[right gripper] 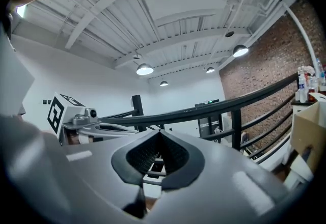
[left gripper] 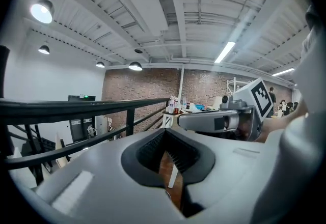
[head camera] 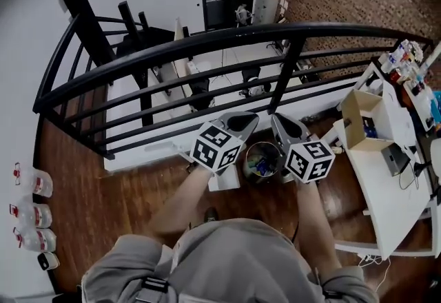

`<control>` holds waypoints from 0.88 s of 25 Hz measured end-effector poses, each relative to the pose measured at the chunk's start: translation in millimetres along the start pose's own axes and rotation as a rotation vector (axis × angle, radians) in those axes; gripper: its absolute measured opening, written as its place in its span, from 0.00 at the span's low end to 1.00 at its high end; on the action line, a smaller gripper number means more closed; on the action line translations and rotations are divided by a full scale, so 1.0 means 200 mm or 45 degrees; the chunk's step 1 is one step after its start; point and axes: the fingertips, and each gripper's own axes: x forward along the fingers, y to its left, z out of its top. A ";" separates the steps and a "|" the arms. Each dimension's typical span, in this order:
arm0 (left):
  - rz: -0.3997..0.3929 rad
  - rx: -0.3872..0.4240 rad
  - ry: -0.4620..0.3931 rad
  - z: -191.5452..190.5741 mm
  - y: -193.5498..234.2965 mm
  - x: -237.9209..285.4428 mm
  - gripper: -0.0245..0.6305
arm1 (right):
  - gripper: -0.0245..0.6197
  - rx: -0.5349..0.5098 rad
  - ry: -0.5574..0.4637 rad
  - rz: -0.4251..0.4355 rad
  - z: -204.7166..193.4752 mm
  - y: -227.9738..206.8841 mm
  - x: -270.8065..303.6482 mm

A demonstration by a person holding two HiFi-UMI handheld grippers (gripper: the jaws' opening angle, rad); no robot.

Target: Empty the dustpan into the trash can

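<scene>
Head view: both claws are held out side by side, about level, above the wooden floor and pointing toward the black railing (head camera: 207, 47).
Left claw (head camera: 242, 120): jaws pressed together on nothing. In the left gripper view only floor shows through the gap behind the tips.
Right claw (head camera: 281, 120): jaws pressed together, nothing pinched. The right gripper view shows only railing beyond the tips.
Trash can (head camera: 263, 160): stands upright on the floor with its mouth open to above, near the table's (head camera: 375, 205) left corner.
Dustpan: in neither claw. A white thing (head camera: 224, 179) on the floor just beside the can's left side may be it, but this cannot be told.
Key relation: the can lies below and between the two claws. The left hand is nearer the white thing, the right hand nearer the table.
Arm pose: both forearms reach forward from the body, roughly parallel.
Stage: the scene fits a dustpan waiting to be lifted as well as one set down after tipping.
</scene>
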 end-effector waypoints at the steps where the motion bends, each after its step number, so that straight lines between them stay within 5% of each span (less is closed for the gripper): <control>1: -0.011 0.006 -0.006 0.01 -0.01 0.02 0.05 | 0.05 -0.006 -0.008 -0.003 0.02 0.00 -0.01; 22: -0.121 -0.052 -0.092 0.12 -0.13 0.05 0.05 | 0.05 -0.036 -0.076 -0.015 0.14 -0.01 -0.16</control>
